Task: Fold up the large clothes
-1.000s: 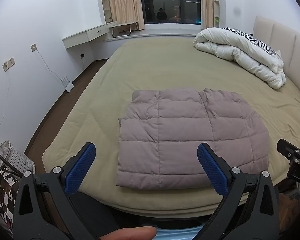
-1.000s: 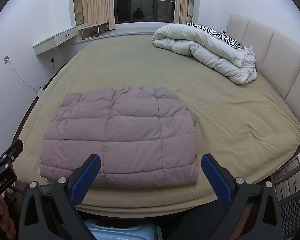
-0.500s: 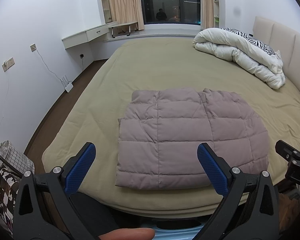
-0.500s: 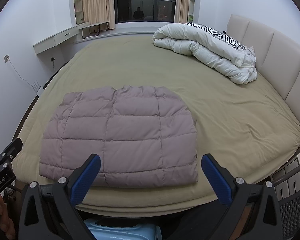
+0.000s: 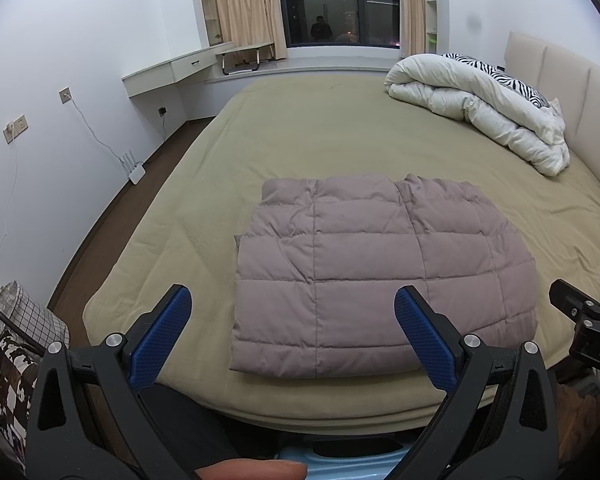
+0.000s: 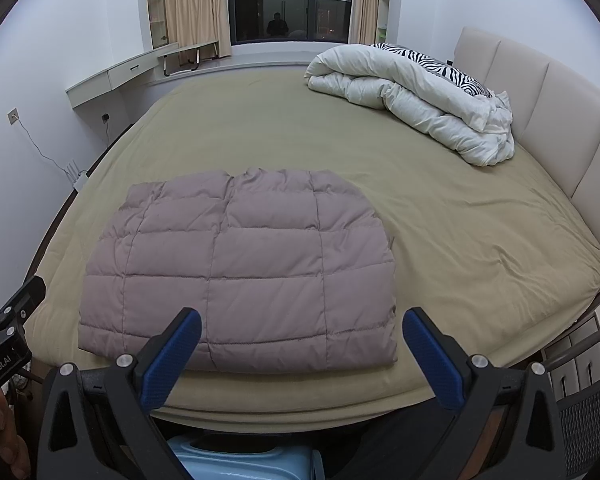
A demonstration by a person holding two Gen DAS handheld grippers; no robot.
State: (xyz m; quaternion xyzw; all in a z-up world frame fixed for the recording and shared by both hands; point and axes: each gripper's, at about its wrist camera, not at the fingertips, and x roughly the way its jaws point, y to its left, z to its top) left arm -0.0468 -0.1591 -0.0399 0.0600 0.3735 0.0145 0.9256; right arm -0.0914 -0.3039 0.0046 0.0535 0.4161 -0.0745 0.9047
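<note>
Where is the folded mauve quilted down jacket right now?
The folded mauve quilted down jacket lies flat on the olive bed sheet near the bed's front edge, just ahead of both grippers, far from the white duvet.

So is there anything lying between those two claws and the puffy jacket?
Nothing visible. The folded jacket lies alone on the bed, with only bare sheet before the open left claw and open right claw.
</note>
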